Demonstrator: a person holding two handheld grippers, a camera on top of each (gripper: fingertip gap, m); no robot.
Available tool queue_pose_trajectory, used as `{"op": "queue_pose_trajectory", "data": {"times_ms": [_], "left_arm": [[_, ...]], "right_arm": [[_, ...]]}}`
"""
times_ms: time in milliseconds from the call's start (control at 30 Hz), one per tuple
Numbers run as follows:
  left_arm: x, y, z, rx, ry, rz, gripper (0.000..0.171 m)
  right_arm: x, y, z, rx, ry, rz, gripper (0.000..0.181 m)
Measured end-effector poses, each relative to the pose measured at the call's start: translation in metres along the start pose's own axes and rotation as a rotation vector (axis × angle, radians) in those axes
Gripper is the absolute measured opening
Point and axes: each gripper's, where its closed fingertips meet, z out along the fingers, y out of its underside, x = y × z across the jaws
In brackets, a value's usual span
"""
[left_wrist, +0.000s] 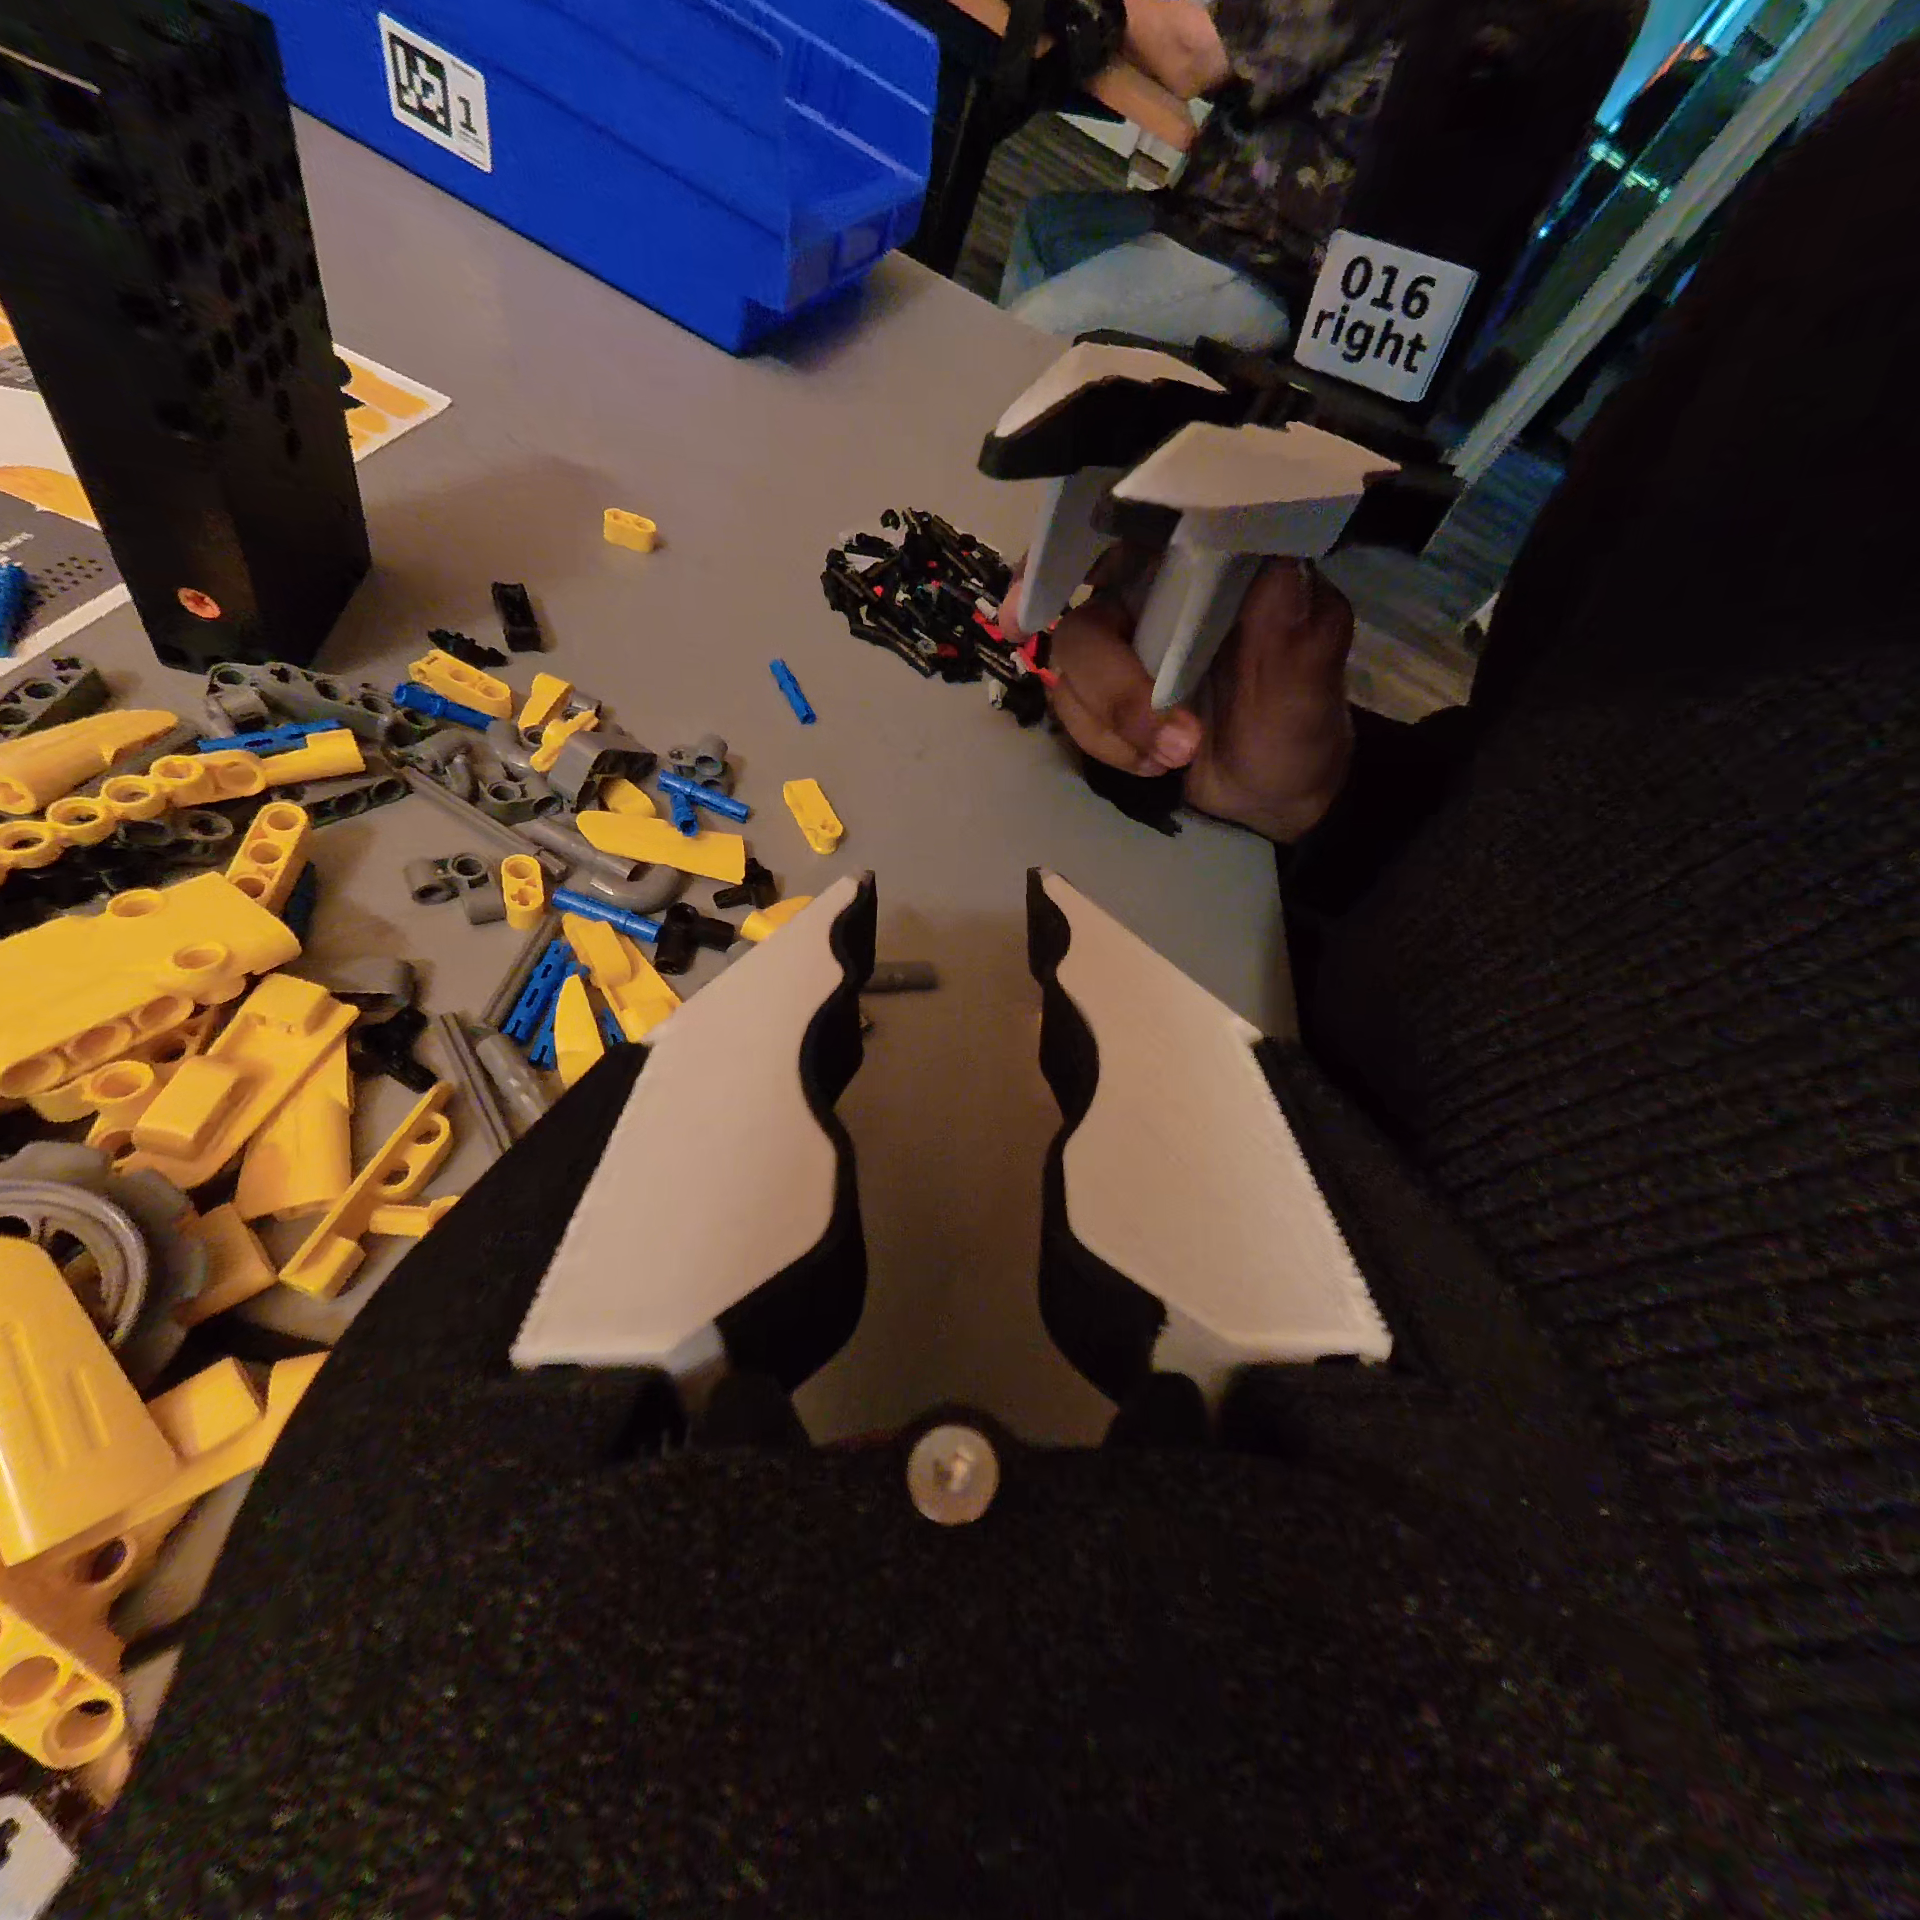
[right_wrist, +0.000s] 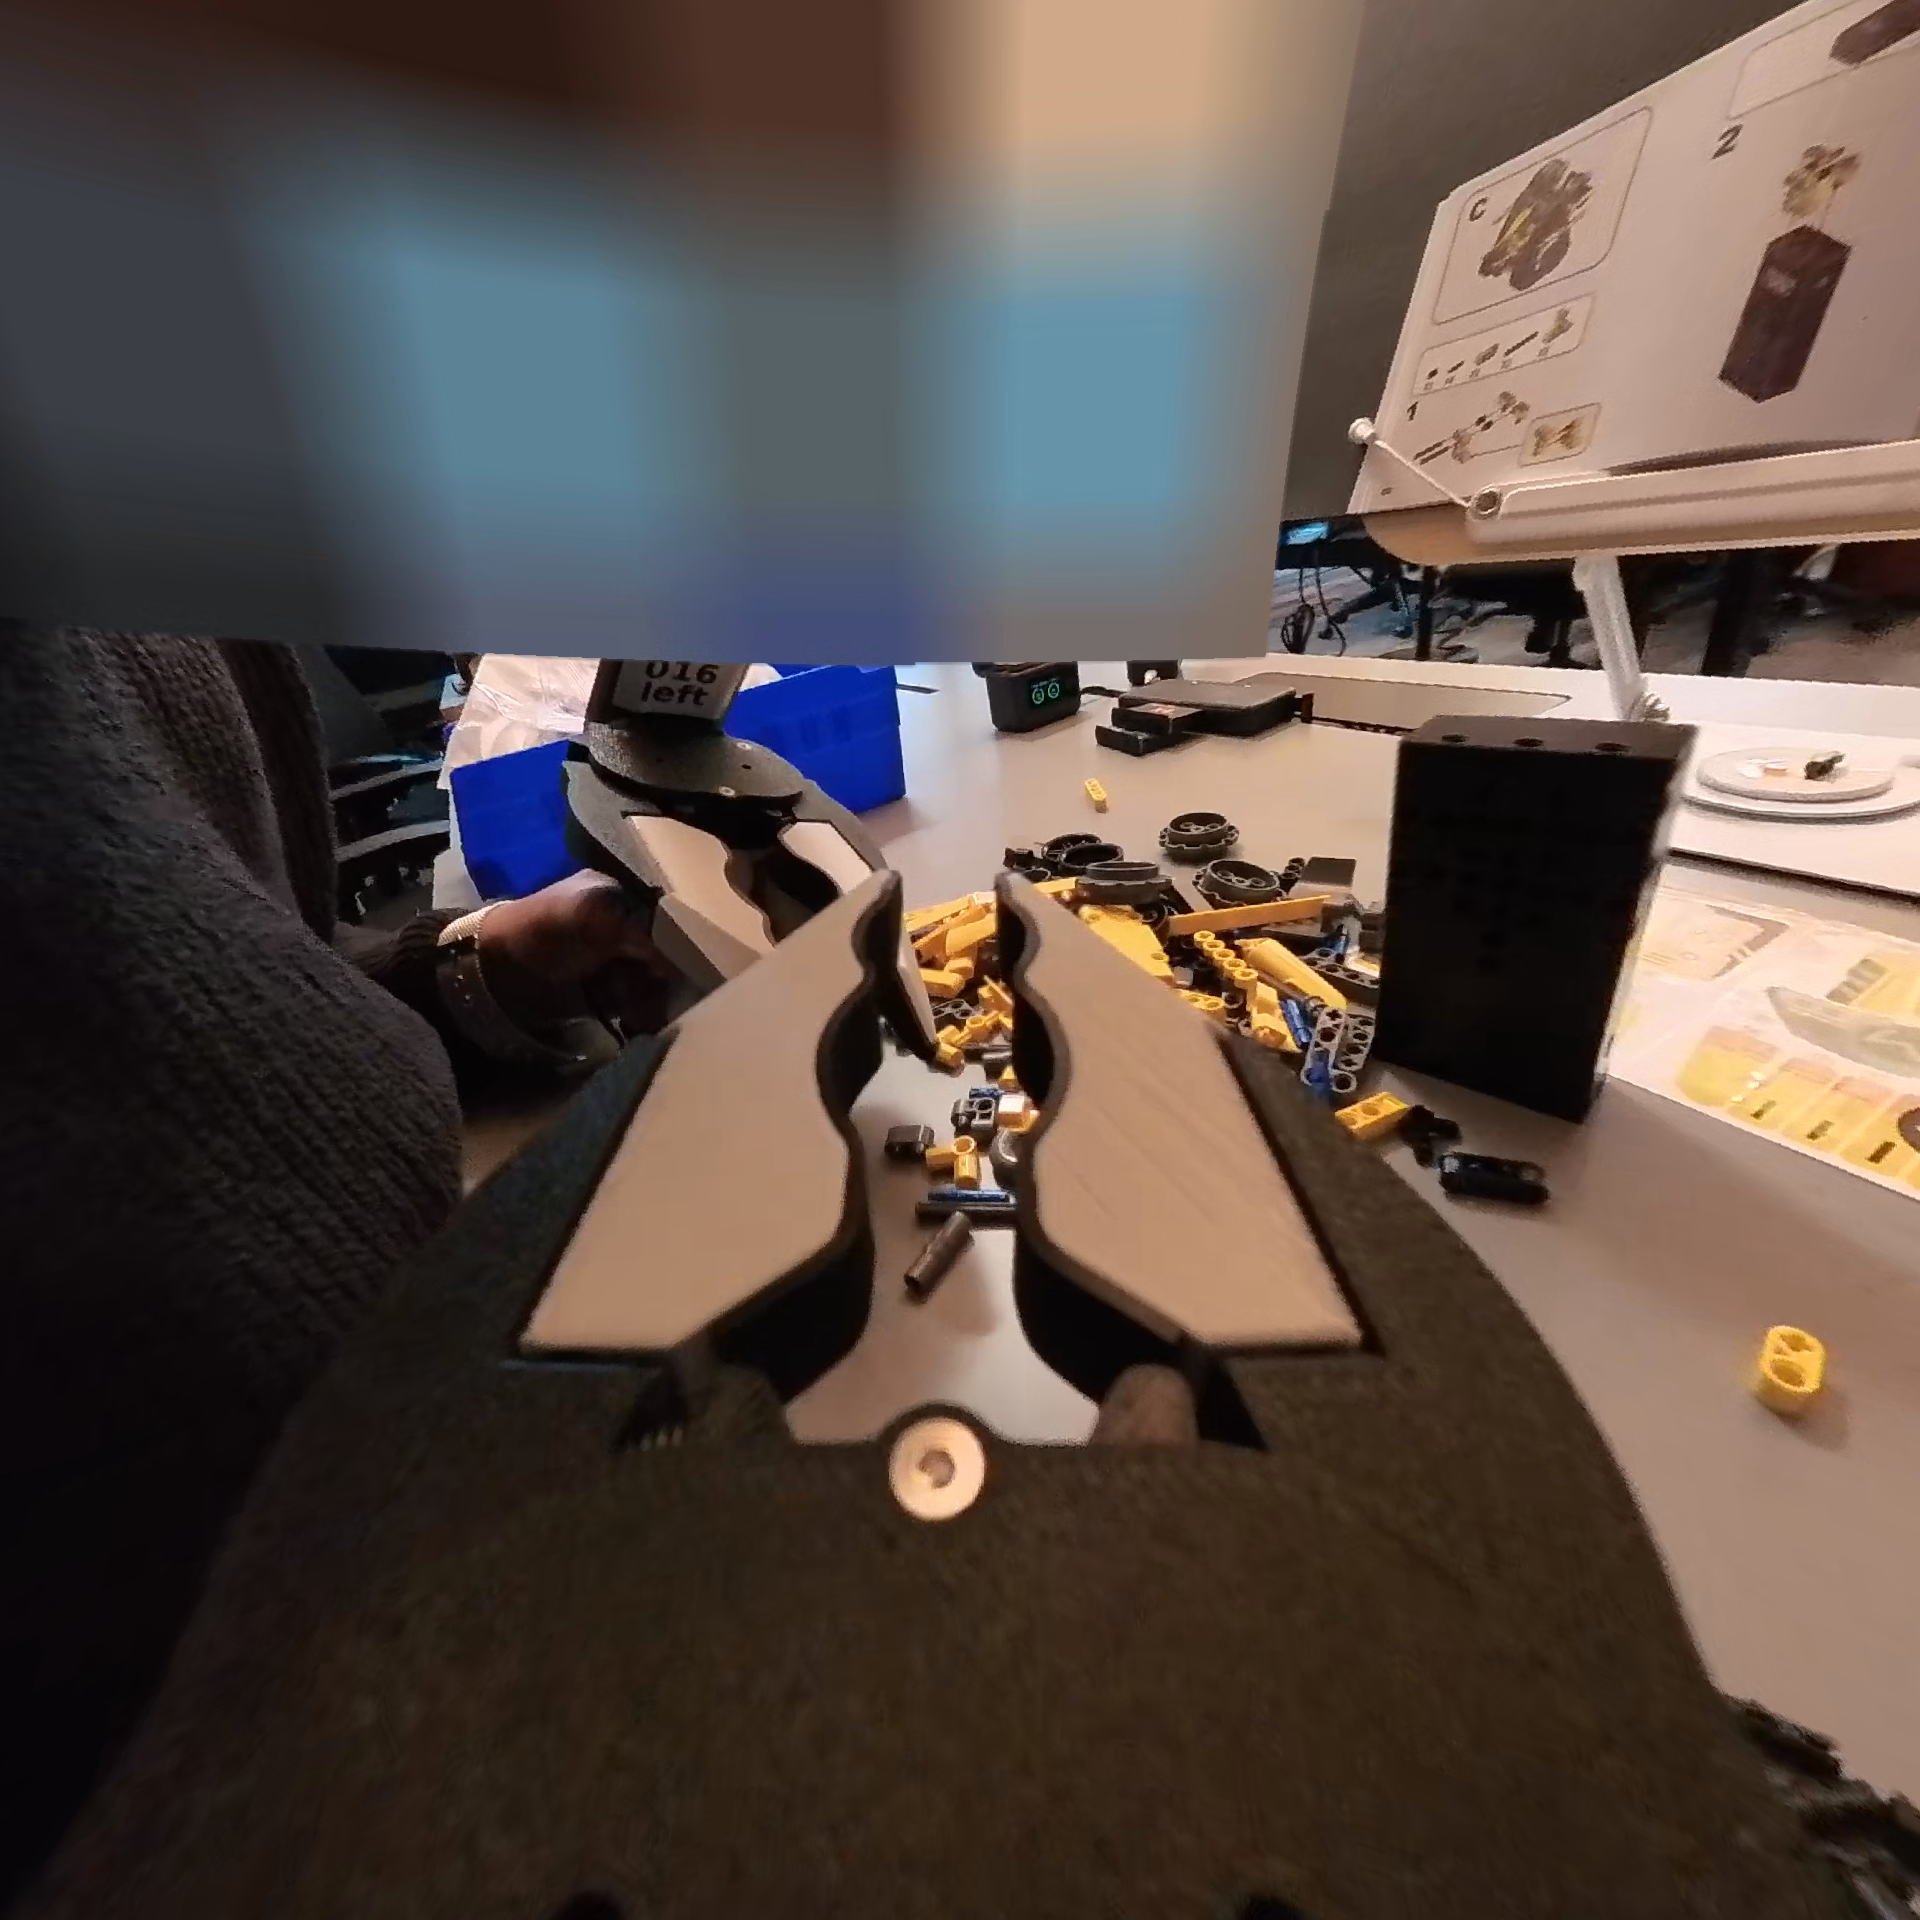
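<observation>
My left gripper (left_wrist: 951, 894) is open and empty, low over the grey table (left_wrist: 727, 436) near its right edge. A heap of yellow, blue and grey building pieces (left_wrist: 260, 935) lies just to its left. My right gripper (right_wrist: 948, 888) is open with a narrow gap and holds nothing. It points over the same heap (right_wrist: 1143, 966), with small loose pieces (right_wrist: 961, 1153) below its fingers. In the left wrist view the right gripper (left_wrist: 1117, 634) points down beside a small pile of black pins (left_wrist: 925, 592), a hand (left_wrist: 1268, 717) behind it. The left gripper (right_wrist: 790, 914) shows close to the right one.
A tall black perforated block (left_wrist: 177, 343) (right_wrist: 1517, 914) stands by the heap. A blue bin (left_wrist: 644, 156) sits at the back. An instruction booklet on a white stand (right_wrist: 1662, 281), printed sheets (right_wrist: 1787, 1029), black tyres (right_wrist: 1205, 836) and single yellow pieces (right_wrist: 1789, 1371) (left_wrist: 630, 529) are around. Across from one pair of fingers to the other is roughly 7 centimetres. Both grippers' tips are roughly 15 centimetres from the tall black perforated block (left_wrist: 177, 343). It is also in sight in the right wrist view (right_wrist: 1409, 856).
</observation>
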Motion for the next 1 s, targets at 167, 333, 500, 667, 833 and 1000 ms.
{"op": "queue_pose_trajectory", "data": {"times_ms": [167,333,500,667,833,1000], "left_arm": [[-0.001,-0.001,-0.001,0.012,-0.001,-0.005,0.028],[0.002,0.0,0.0,-0.002,0.017,0.002,0.028],[0.002,-0.017,-0.017,0.146,-0.031,0.046,0.028],[-0.012,-0.044,-0.067,0.367,-0.19,0.061,0.028],[-0.041,-0.042,-0.132,0.543,-0.484,0.159,0.027],[-0.052,-0.042,-0.144,0.6,-0.522,0.099,0.027]], "right_arm": [[0.003,-0.001,-0.003,0.01,0.088,-0.063,0.017],[0.001,0.005,-0.001,-0.023,0.092,-0.017,0.017],[-0.006,0.004,-0.003,-0.01,0.096,-0.034,0.017],[-0.009,-0.005,-0.012,0.06,0.081,-0.017,0.018],[-0.011,-0.011,-0.017,0.108,0.053,0.014,0.018],[-0.017,-0.009,-0.014,0.09,0.007,0.023,0.018]]}}
